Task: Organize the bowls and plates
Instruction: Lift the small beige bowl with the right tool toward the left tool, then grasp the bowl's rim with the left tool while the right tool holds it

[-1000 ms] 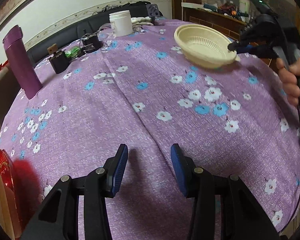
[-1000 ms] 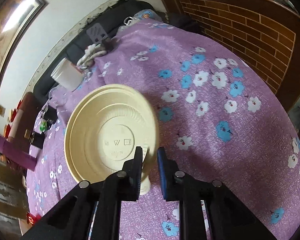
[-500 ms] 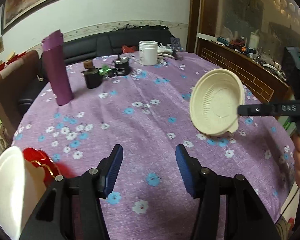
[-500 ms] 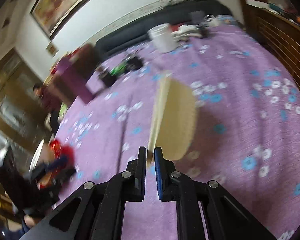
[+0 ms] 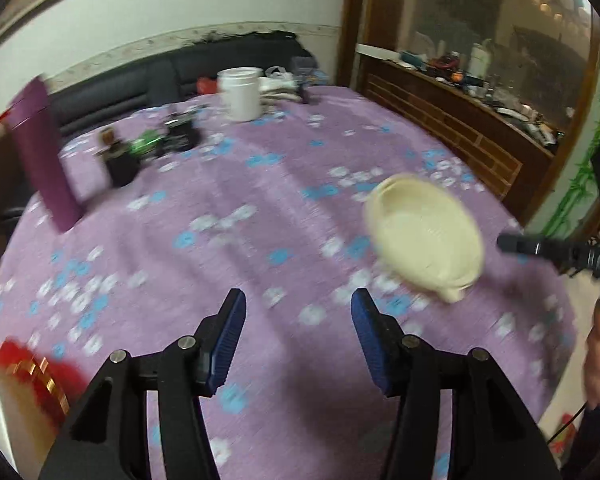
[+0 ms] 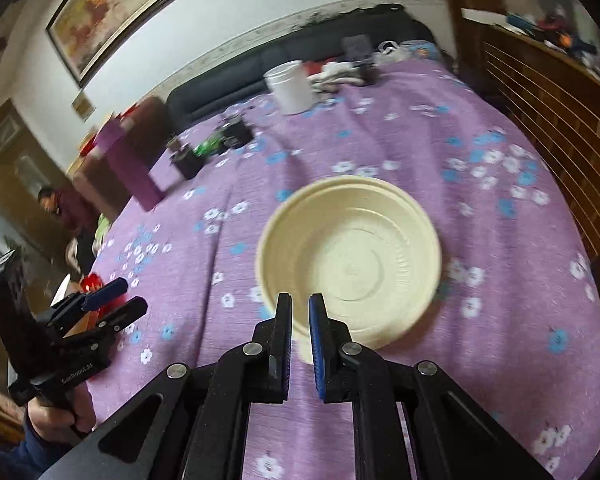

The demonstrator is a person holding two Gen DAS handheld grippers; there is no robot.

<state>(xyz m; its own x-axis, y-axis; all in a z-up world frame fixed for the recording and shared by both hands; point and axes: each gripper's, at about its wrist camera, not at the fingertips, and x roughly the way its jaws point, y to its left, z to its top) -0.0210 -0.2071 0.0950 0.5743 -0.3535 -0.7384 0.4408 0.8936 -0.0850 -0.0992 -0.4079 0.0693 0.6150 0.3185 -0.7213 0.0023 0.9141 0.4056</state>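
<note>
Since a second earlier, cream bowl [image 6: 350,258] turned mouth-up above purple table [image 6: 480,240] | right gripper [image 6: 300,322] clamped its rim | left gripper [image 5: 298,330] apart, empty | risk: thin edge-grip could slip.

Motion blur softens the flower print of the purple tablecloth [image 5: 260,240] and the outline of the cream bowl [image 5: 424,236]. Left of the bowl, at the picture's lower-left edge, a red object [image 5: 24,372] is cut off and unidentifiable. The small dark items [image 5: 148,148] beyond the bowl are too blurred to name. The bowl's near rim [image 6: 300,332] is hidden between the right gripper [image 6: 301,340] pads.
</note>
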